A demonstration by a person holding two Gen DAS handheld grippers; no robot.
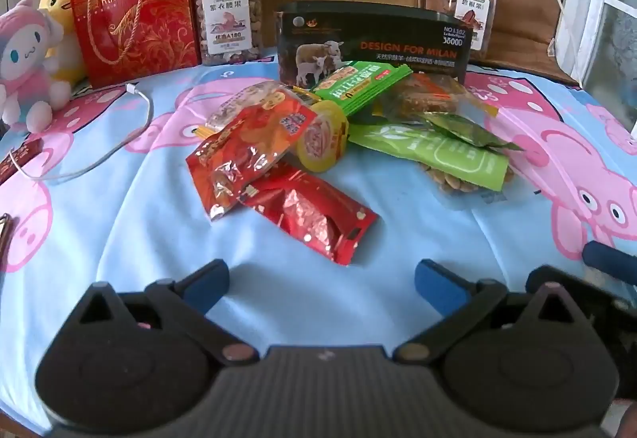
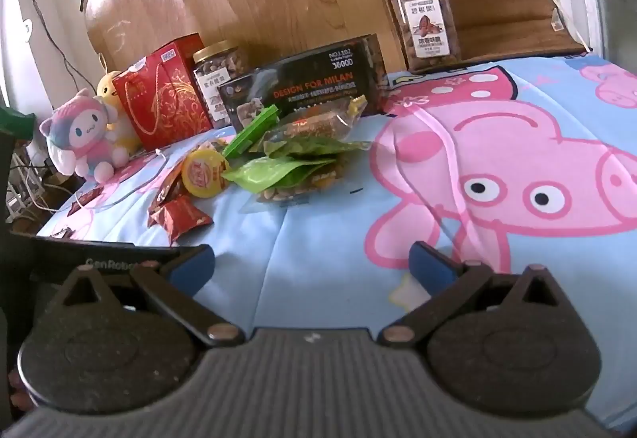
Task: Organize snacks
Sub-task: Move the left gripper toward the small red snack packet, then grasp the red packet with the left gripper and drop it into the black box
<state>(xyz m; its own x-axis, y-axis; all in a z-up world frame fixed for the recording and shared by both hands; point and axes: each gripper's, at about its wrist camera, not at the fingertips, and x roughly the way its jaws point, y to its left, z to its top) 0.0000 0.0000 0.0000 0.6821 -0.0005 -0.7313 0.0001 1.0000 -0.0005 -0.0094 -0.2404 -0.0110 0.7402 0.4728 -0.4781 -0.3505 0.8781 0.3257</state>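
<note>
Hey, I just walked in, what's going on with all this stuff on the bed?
Someone with a handheld gripper in each hand is about to sort snacks; nothing is picked up yet. The left gripper and right gripper both hover open and empty over the blue pig-print sheet. Ahead lies a loose pile: shiny red foil packets, green pouches and a round yellow-rimmed cup. Behind it stand a dark "Design for Milan" box, a red gift box and two clear nut jars.

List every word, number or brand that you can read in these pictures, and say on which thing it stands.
"DESIGN FOR MILAN", "NO.1102": dark box.
"Cashew": red gift bag.
"A180": left nut jar, Chinese above it blurred.
"GenRobot": left gripper's body, end hidden.
Right nut jar and snack packets: too blurred to read.
</note>
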